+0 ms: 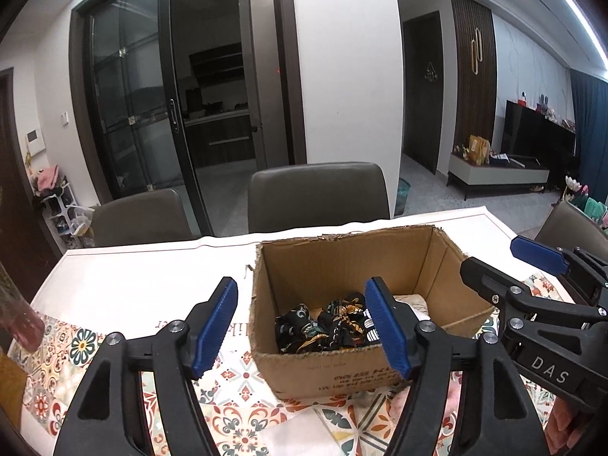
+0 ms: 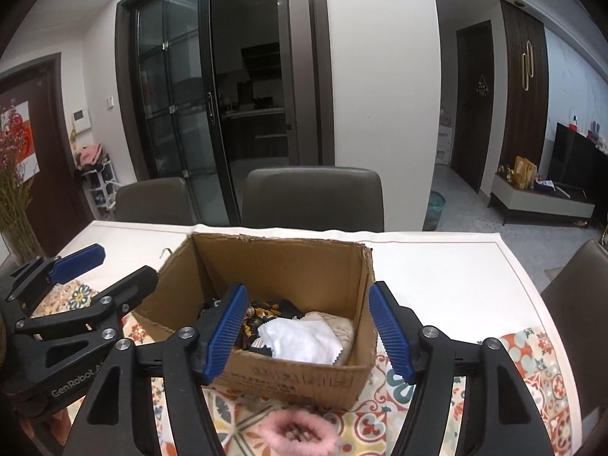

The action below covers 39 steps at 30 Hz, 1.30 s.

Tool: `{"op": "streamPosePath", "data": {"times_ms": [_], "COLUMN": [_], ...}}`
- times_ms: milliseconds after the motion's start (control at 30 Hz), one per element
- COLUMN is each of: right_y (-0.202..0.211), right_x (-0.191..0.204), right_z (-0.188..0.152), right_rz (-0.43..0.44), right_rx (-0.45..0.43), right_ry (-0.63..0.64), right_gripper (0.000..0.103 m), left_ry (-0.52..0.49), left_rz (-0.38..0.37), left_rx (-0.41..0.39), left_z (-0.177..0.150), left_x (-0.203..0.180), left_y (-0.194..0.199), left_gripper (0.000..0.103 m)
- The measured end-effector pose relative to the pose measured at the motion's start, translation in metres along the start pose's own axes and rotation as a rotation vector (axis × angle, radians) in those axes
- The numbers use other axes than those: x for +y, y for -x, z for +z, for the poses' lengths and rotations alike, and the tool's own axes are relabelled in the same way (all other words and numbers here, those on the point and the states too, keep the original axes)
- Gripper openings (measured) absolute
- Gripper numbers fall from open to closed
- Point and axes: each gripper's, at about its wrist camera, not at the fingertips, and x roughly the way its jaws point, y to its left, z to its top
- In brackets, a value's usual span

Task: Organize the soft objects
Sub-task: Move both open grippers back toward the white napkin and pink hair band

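Note:
An open cardboard box [image 1: 452, 266] [image 2: 304, 266] stands on the table. Inside lie dark patterned fabric pieces [image 1: 326, 323] [image 2: 266, 309] and a white cloth [image 2: 304, 338]. A fluffy pink scrunchie [image 2: 298, 433] lies on the table in front of the box, between my right gripper's fingers. My left gripper [image 1: 307, 326] is open and empty, held near the box's front left corner. My right gripper [image 2: 307, 330] is open and empty, held over the box's front wall. Each gripper shows in the other's view: the right one [image 1: 501, 262], the left one [image 2: 125, 262].
The table carries a patterned runner [image 1: 243, 418] [image 2: 532, 364] over a white cloth. Grey chairs [image 1: 319, 193] [image 2: 311, 197] stand at the far side, another at the right [image 2: 581, 304]. A vase of dried flowers [image 2: 15, 197] stands at the left; a pinkish glass object [image 1: 22, 323] is nearby.

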Motion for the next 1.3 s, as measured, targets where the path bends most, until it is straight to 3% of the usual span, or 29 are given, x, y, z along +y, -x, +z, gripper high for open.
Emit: {"op": "streamPosePath", "data": {"times_ms": [600,1300], "right_y": [0.038,0.049], "right_x": [0.009,0.008], "right_z": [-0.023,-0.074], "right_rz": [-0.018,-0.025], "right_rx": [-0.027,0.056], "right_ry": [-0.008,-0.069], "right_gripper": [0.083,0.084], "left_ry": [0.012,0.03], "left_rz": [0.072,0.092], "left_rx": [-0.032,0.047], "left_z": [-0.031,-0.081], "left_x": [0.014,0.018], "left_y": [0.058,0.074], "left_gripper": [0.076,0.076]}}
